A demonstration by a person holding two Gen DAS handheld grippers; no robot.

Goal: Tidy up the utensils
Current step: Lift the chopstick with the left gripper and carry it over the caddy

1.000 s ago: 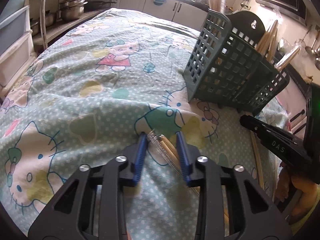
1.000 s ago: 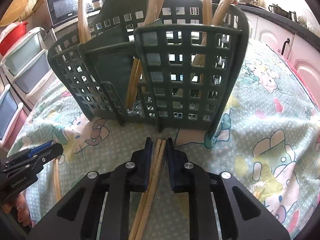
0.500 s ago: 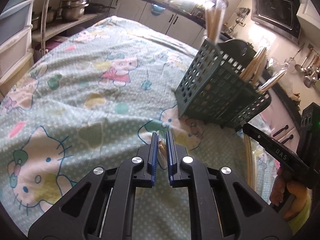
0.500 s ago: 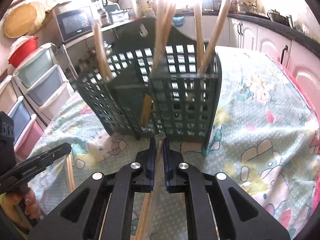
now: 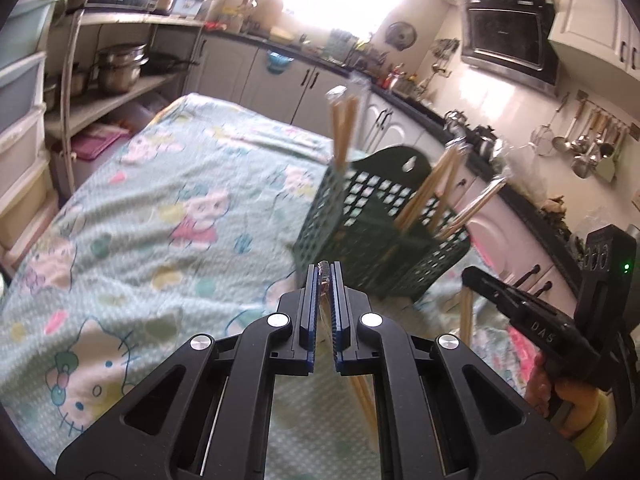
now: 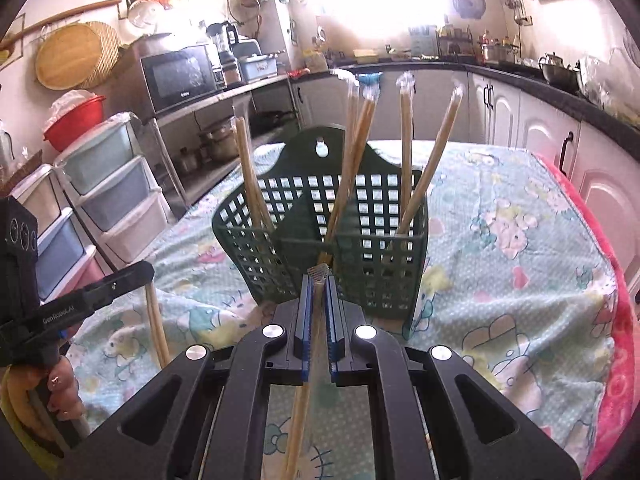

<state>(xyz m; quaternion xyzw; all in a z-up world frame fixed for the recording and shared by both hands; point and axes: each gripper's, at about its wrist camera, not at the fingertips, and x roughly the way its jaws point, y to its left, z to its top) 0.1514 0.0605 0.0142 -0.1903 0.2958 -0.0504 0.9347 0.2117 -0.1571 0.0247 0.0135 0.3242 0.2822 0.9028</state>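
Above cartoon tablecloth [image 5: 168,216], left view: left gripper [image 5: 325,270] clamped on wrapped chopstick pair [image 5: 362,394], short of green basket [image 5: 380,236]. Light, stiff, slick wrapper; grip near end. Basket blurred.

Right view: right gripper [image 6: 319,280] clamped on second wrapped pair [image 6: 298,420], basket [image 6: 320,216] ahead. Lower ends cut off.

left gripper [image 5: 325,276] and right gripper [image 6: 319,284] raised, jaws each clamped on chopsticks.
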